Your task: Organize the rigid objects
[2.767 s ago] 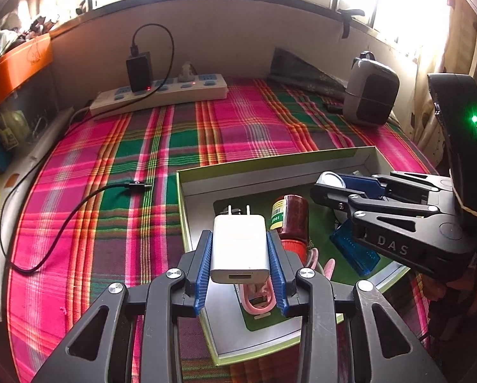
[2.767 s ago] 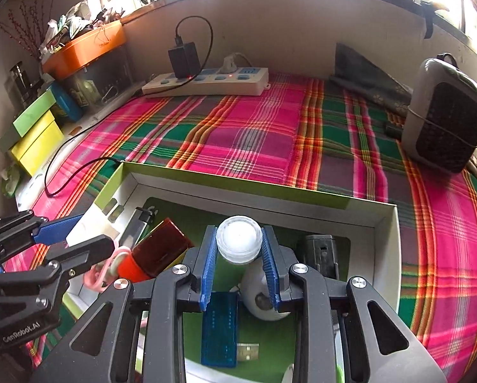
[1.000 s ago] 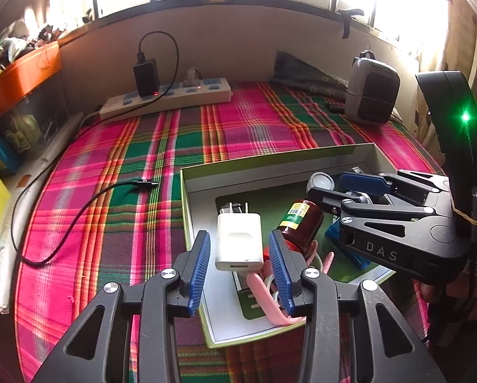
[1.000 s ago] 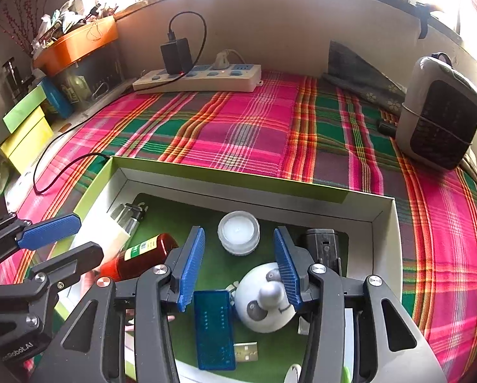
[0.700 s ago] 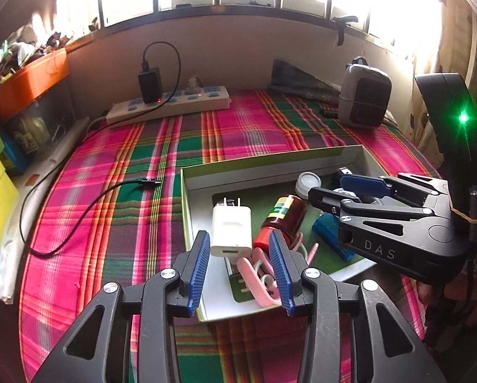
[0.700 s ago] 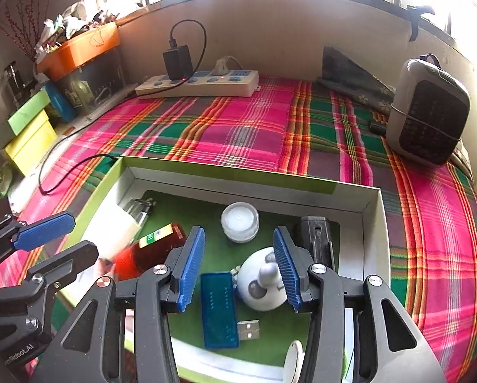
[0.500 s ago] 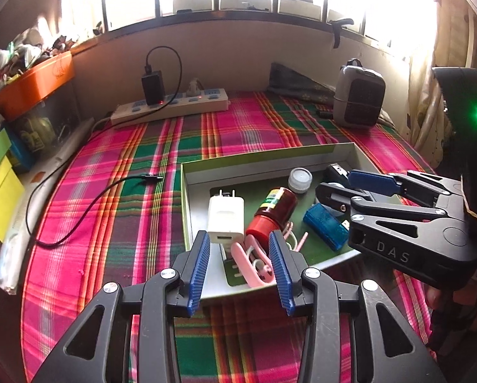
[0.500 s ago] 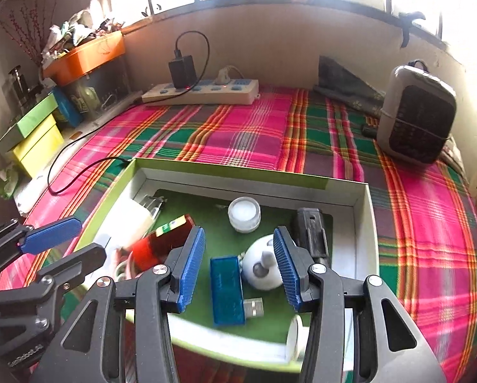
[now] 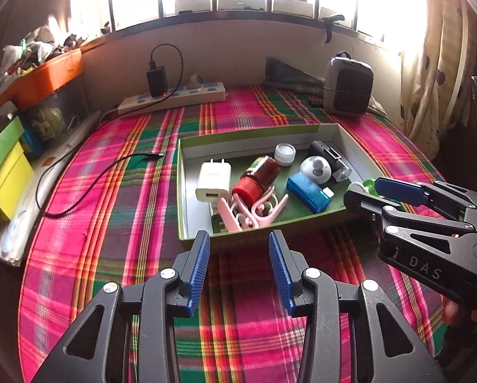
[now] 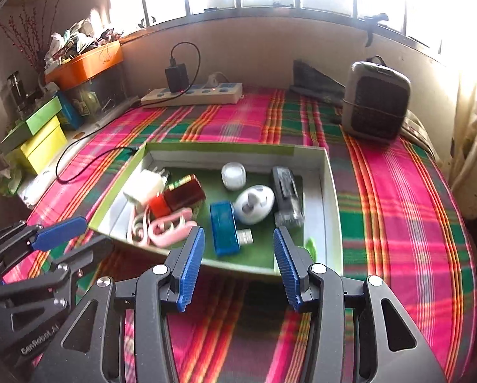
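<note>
- A shallow green-rimmed box [image 9: 260, 129] lies on a plaid cloth [image 9: 117, 223] of pink, green and orange; it is the landmark for everything below; it holds the small rigid objects
- Inside the box, at its left end, a white charger plug [image 9: 213, 181] lies flat with its prongs toward the far wall; just right of it, a dark red bottle with a red cap [image 9: 257, 182] lies on its side, cap toward the near wall
- By the box's near wall, in front of the plug and bottle, pink clips [image 9: 254, 212] lie in a tangle, touching the bottle's cap
- Near the box's far wall, a small round white jar [image 9: 284, 154] stands; to its right lie a white rounded gadget [image 9: 315, 168] and a black device [image 9: 329, 156]; a blue USB stick [image 9: 308, 192] lies in front of the gadget
- The left gripper [image 9: 239, 269] hovers over the cloth just outside the box's near wall; its blue pads are spread apart with nothing between them
- The right gripper [image 10: 238, 266] hangs at the box's near right corner; its pads are likewise spread and empty
- Behind the box, against the wall, a white power strip [image 9: 174, 99] carries a black adapter [image 9: 157, 79]; a black cable [image 9: 88, 178] trails on the cloth to the box's left
- Behind the box to its right stands a small grey heater [image 9: 348, 87]; far to the box's left sit yellow and green boxes [image 9: 5, 172] and an orange bin [image 9: 43, 75]
</note>
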{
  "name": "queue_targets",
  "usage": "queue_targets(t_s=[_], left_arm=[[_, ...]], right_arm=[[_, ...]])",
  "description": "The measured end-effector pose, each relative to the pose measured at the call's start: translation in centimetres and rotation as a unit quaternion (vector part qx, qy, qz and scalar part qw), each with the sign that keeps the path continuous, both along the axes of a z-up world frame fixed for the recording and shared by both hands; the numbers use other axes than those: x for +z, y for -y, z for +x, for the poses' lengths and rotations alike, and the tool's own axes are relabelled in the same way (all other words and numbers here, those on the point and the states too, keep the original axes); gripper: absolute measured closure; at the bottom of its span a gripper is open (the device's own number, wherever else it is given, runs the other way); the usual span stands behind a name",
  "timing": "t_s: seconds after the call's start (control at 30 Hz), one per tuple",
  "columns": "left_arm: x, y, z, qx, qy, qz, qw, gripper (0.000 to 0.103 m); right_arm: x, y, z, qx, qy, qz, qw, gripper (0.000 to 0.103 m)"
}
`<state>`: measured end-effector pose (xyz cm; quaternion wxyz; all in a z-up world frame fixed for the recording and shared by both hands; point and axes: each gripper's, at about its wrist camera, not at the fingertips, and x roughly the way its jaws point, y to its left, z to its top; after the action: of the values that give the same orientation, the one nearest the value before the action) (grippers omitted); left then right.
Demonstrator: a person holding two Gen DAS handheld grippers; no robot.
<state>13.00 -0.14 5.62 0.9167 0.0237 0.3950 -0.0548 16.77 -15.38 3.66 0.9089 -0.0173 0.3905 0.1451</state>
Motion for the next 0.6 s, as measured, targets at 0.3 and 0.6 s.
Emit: queue_targets(t_s=[0.3,0.6], left_arm=[[-2.6,-0.3,-1.9,0.028,-0.023,0.014,0.9992,0.065],[-3.8,0.1,-2.6,0.031,-0.036,0.015,0.9988,0.065]], right_arm=[[-2.8,0.5,-3.3,-0.009,-0.032,-0.009,0.999,0.056],[-4.3,1.9,-4.4,-0.046,-0.047,-0.024,0.998,0.056]])
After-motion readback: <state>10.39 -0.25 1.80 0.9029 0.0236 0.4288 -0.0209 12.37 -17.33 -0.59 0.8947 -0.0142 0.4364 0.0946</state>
